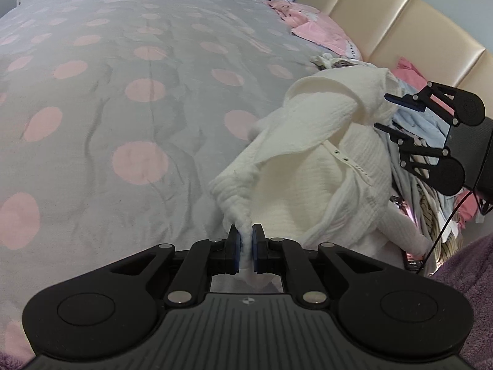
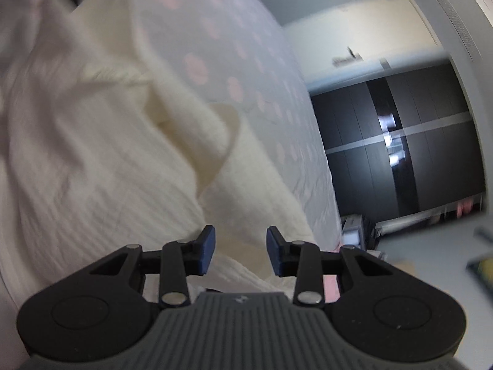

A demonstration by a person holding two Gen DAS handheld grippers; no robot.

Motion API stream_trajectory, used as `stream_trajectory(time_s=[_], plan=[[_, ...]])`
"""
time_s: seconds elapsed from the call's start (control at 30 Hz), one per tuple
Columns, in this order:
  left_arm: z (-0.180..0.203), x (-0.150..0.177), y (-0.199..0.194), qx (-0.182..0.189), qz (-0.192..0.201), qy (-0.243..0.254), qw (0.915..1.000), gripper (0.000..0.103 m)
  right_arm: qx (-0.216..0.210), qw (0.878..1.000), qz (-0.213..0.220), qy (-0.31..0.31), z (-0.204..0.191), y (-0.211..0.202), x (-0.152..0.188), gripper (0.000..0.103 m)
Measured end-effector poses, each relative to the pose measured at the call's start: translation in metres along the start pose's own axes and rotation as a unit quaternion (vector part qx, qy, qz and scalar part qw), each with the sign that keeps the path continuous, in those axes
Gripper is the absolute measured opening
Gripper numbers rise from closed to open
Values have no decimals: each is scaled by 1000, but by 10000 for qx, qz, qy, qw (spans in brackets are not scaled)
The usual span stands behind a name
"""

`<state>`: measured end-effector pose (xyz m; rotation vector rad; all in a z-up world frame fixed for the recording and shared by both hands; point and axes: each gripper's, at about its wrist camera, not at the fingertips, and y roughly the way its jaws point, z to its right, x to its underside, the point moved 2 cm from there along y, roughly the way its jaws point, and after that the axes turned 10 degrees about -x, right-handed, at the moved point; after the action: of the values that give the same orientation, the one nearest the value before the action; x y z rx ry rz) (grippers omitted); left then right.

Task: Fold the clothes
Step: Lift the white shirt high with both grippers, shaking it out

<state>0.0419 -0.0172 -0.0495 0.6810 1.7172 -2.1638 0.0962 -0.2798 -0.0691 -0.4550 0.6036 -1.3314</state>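
Note:
A cream textured garment (image 1: 323, 160) with a button placket lies bunched on the right side of a grey bed cover (image 1: 123, 92) with pink dots. My left gripper (image 1: 245, 231) is shut on a twisted corner of it, and the fabric is pinched between the blue pads. In the left wrist view my right gripper (image 1: 383, 111) hovers at the garment's far right edge, turned on its side with its fingers apart. In the blurred right wrist view the right gripper (image 2: 241, 237) stands open just above the cream garment (image 2: 92, 154), with no cloth pressed between the pads.
A heap of mixed clothes (image 1: 431, 191) lies right of the garment, against the beige padded headboard (image 1: 400, 21). Pink pillows (image 1: 326, 34) sit at the head of the bed. Purple fleece fabric (image 1: 474, 265) shows at the lower right. A dark wardrobe (image 2: 400, 154) stands beyond the bed.

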Motion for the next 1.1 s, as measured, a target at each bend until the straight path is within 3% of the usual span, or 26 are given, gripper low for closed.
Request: stream_trajectory(time_s=[0.2, 0.27, 0.33, 0.43, 0.5, 0.57, 0.6, 0.83, 1.0, 1.1], plan=[[-5, 0, 6, -105, -85, -37, 9999, 5, 484, 9939, -1, -989, -9, 25, 7, 40], [-7, 1, 8, -148, -103, -25, 9998, 5, 660, 9885, 32, -1357, -10, 33, 10, 50], [-8, 2, 10, -220, -107, 1, 9997, 5, 754, 9826, -3, -1696, -13, 44, 16, 54], [-10, 4, 13, -281, -121, 15, 9995, 5, 835, 9806, 6, -1773, -10, 60, 20, 52], [-12, 5, 15, -287, -149, -25, 9995, 5, 862, 9829, 178, -1617, -5, 63, 15, 47], [-14, 5, 16, -318, -165, -64, 9993, 5, 876, 9863, 314, -1365, 4, 63, 5, 11], [-15, 5, 16, -359, -158, -81, 9992, 5, 918, 9878, 347, -1211, 11, 62, -1, 6], [-31, -6, -3, -713, 179, -290, 9969, 4, 1562, 9844, 797, 108, 72, 22, -30, 7], [-41, -45, -58, -943, 1097, -300, 9890, 4, 2247, 9647, 1101, 823, 109, -35, -51, 6], [-49, -81, -110, -1102, 1846, -247, 9763, 3, 2566, 9496, 1289, 1260, 134, -82, -61, 6]])
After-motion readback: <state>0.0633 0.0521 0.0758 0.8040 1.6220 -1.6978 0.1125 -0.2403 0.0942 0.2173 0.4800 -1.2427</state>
